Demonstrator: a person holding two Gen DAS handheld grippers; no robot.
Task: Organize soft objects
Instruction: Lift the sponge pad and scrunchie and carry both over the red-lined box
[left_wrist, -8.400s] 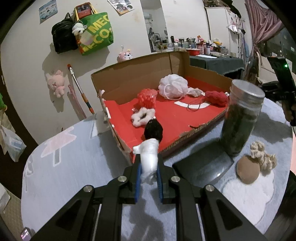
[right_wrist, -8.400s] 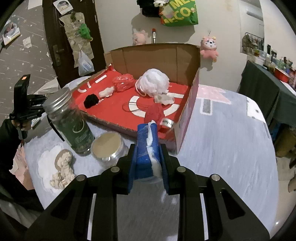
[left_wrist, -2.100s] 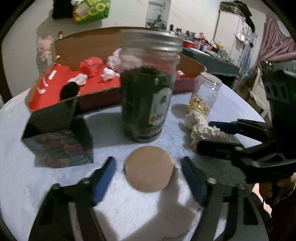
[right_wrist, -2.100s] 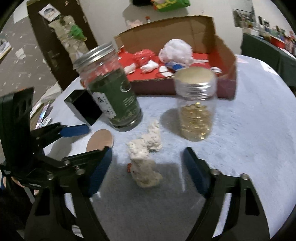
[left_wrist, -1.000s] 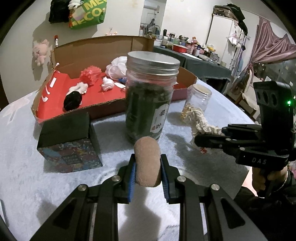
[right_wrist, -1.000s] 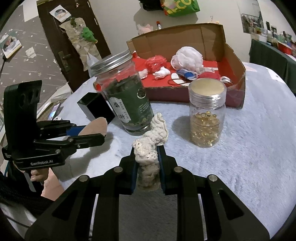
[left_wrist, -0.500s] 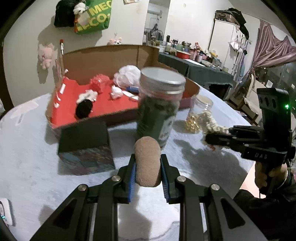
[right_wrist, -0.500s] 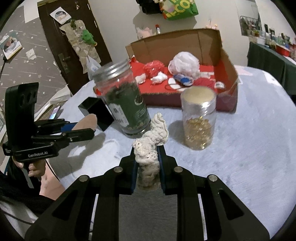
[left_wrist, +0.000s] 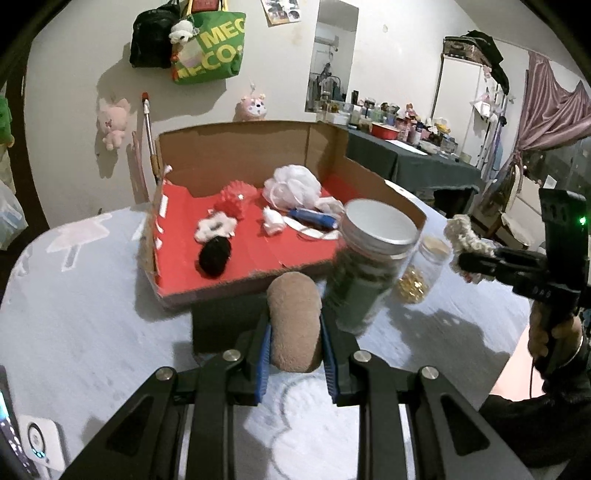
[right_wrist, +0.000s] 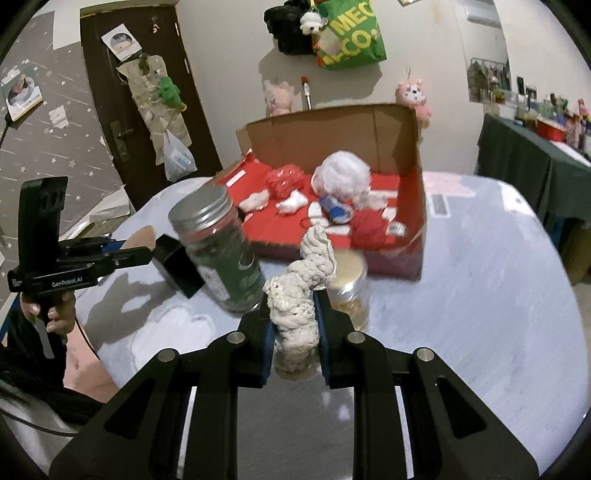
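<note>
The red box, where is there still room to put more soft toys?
In the red box, bare floor shows along the near front edge, right of the black pompom. The back is crowded around the white mesh puff and red ball.

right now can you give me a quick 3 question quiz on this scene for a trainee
1. True or false: the left gripper is shut on a brown round pad.
2. What does the right gripper hold? A) a red yarn ball B) a cream knitted piece C) a glass jar
3. Fill in: the white mesh puff lies inside the ____.

Key:
1. True; the blue-lined fingers press both sides of the pad.
2. B; the cream knitted piece sticks up between the fingers, while the red yarn ball is in the cardboard box.
3. cardboard box
</note>
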